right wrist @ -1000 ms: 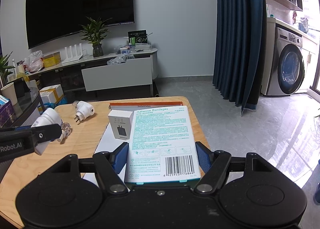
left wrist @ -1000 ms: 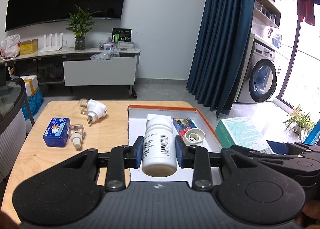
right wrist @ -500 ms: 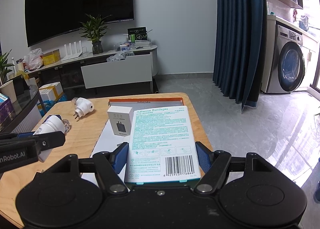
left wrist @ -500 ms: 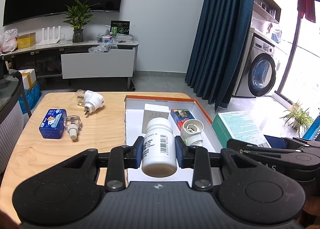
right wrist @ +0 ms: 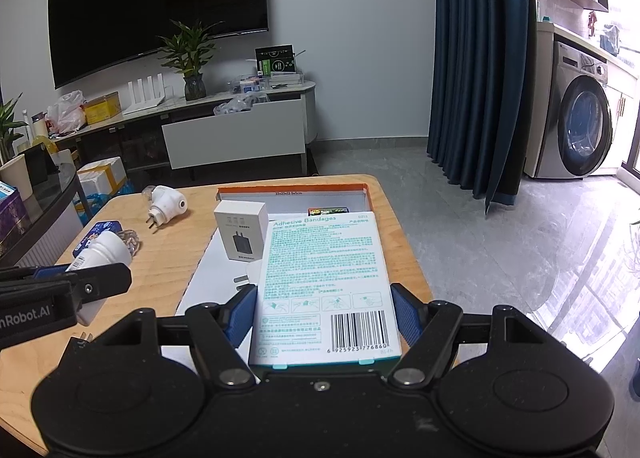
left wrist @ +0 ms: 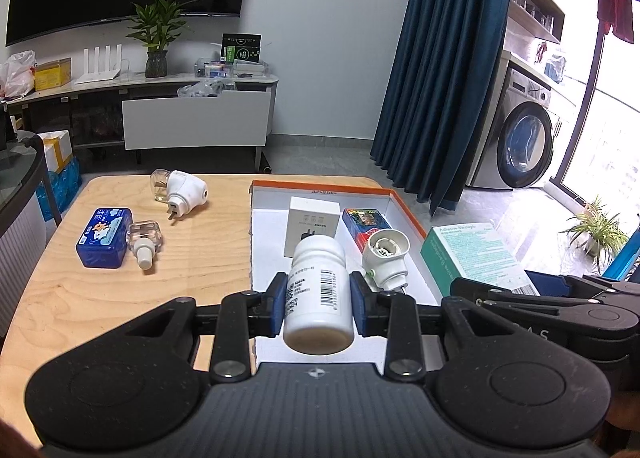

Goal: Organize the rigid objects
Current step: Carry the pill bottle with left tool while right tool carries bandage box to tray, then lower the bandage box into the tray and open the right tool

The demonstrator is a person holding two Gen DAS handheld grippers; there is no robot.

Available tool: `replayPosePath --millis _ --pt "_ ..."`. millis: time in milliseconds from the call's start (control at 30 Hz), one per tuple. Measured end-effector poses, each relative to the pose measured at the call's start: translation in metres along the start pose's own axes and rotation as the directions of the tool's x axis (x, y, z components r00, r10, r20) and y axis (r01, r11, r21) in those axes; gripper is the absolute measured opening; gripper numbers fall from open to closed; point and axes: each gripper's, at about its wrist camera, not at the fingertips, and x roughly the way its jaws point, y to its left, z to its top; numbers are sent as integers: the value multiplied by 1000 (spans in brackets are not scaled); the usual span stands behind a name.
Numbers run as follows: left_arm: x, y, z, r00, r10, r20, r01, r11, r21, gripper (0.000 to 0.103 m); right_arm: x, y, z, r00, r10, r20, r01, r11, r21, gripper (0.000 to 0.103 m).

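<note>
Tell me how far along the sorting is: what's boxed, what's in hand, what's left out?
Boxed: charger box, red and blue pack and a white plug-in sit in the orange-rimmed box. In hand: left gripper clamps the white bottle; right gripper holds the bandage box. Left on the table: blue tin, clear refill, second plug-in.

Window glare right, fisheye-bent edges

A living room with a white wall (right wrist: 360,38) holding a large dark television (right wrist: 156,6) above a low media console (right wrist: 224,126) with a potted plant (right wrist: 192,58). Navy curtains (right wrist: 480,58) hang beside a washing machine (right wrist: 580,126), and daylight gleams on the grey tiled floor (right wrist: 500,238).
</note>
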Motion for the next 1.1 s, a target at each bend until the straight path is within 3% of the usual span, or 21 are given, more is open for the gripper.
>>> replayPosePath --millis 100,200,267,333,500,633,733,800,1100 --pt "0 0 -1 1000 -1 -2 1 1000 -1 33 1 0 1 1000 0 -3 0 1000 0 84" --pt "1 0 -2 1000 0 -4 0 1000 -1 33 4 1 1 1000 -4 -18 4 1000 -4 37" --pt "2 1 -3 1000 1 -9 -1 1000 -1 33 8 0 -1 1000 -4 -28 4 1000 -3 42" --pt "4 0 -4 1000 6 -19 -6 1000 -4 33 14 -4 -2 999 33 -30 -33 999 7 42" --pt "7 2 -6 999 4 -36 -4 1000 -16 33 23 -21 -1 998 39 -45 -36 997 62 44" --pt "12 1 -7 999 -6 -52 5 1000 -19 33 22 -28 0 993 109 -47 -104 989 103 45" --pt "16 0 -8 998 -20 -64 19 1000 -16 33 16 -24 4 993 114 -19 -112 990 83 48" --pt "18 -2 -9 997 -27 -67 26 1000 -7 33 8 -24 10 991 135 24 -137 986 93 56" --pt "34 -10 -12 991 -76 -105 77 997 5 33 -7 -29 19 996 65 68 -72 992 106 59"
